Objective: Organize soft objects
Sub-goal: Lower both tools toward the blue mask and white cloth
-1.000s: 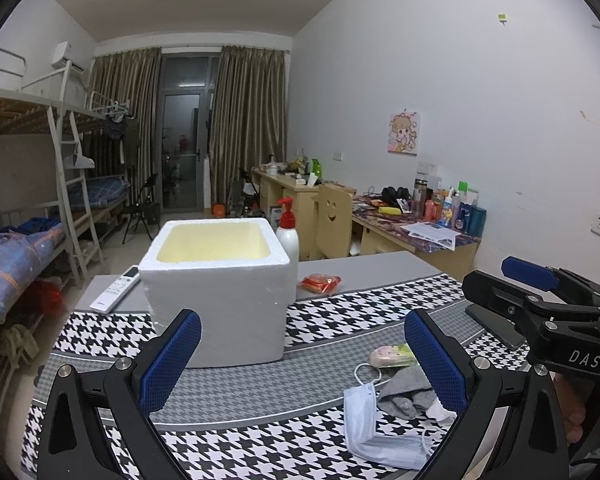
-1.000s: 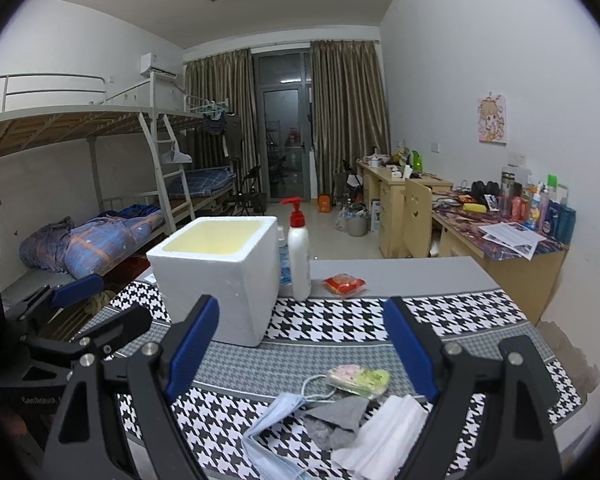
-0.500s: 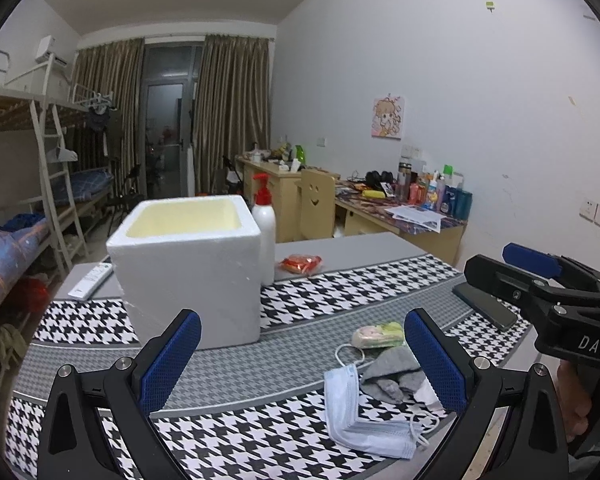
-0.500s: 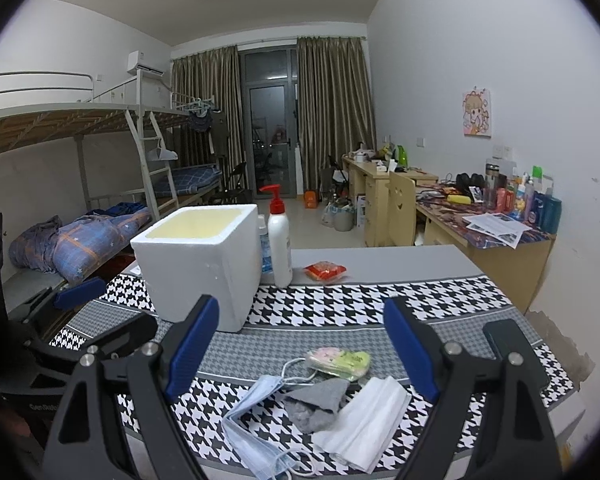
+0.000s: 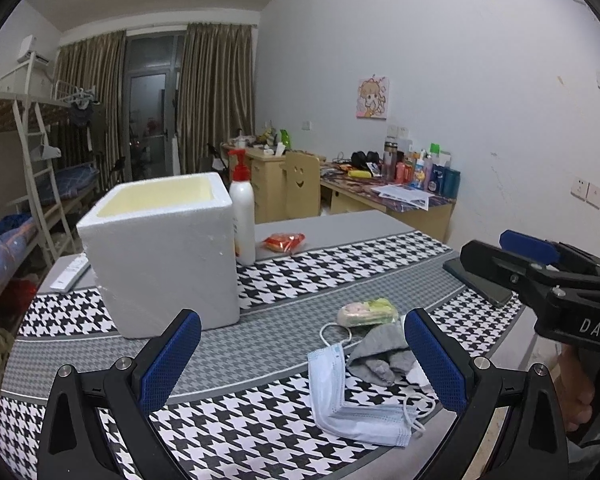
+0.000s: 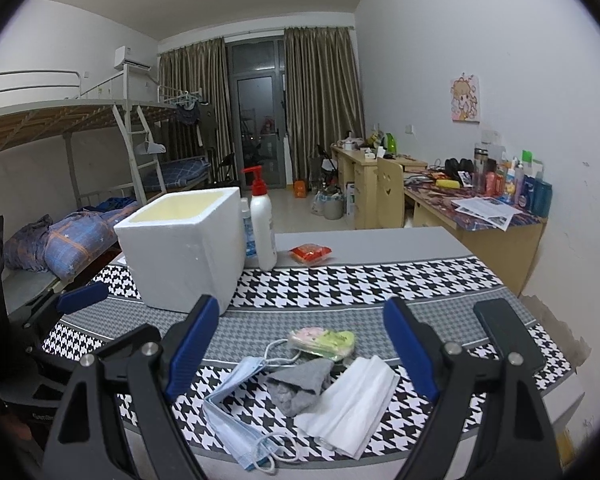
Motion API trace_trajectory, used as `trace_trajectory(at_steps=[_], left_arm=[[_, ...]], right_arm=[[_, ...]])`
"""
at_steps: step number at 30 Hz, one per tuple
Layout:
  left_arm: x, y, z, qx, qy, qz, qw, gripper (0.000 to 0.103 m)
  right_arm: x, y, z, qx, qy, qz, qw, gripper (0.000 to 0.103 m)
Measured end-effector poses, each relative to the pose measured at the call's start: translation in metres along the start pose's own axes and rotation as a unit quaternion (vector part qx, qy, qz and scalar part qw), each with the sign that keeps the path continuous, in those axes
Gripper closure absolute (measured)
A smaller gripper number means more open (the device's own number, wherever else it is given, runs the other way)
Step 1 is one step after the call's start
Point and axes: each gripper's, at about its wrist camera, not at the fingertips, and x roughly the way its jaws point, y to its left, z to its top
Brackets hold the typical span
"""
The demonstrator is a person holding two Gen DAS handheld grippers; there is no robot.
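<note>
- Left wrist view: left claw (image 5: 302,356) stands wide apart, empty, above the near desk (image 5: 340,272). The face mask (image 5: 332,392) lies flat at near right; light, limp, thin. Pinch it at the folded edge. The grey sock (image 5: 380,350) touches it; soft, bunched, easy to clamp mid-bundle.
- Right wrist view: right claw (image 6: 300,344) is spread wide, empty. The white tissue (image 6: 352,400) tears easily. The foam box (image 6: 184,248), far left, is the likely destination.

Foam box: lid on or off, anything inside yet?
Lid off: the foam box stands upright with its open top and yellowish inner wall showing. Contents: cannot tell, the floor is hidden.
</note>
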Motion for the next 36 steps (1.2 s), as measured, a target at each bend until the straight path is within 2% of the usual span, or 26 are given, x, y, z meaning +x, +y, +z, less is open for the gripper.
trace_trajectory(at_steps=[14, 36], left_arm=[[0.013, -0.006, -0.012, 0.015, 0.024, -0.015, 0.9995, 0.001], [0.038, -0.013, -0.028, 0.023, 0.067, -0.031, 0.997, 0.001]], right_arm=[[0.001, -0.009, -0.017, 0.003, 0.011, -0.022, 1.0, 0.016], [0.019, -0.032, -0.048, 0.026, 0.063, -0.035, 0.997, 0.016]])
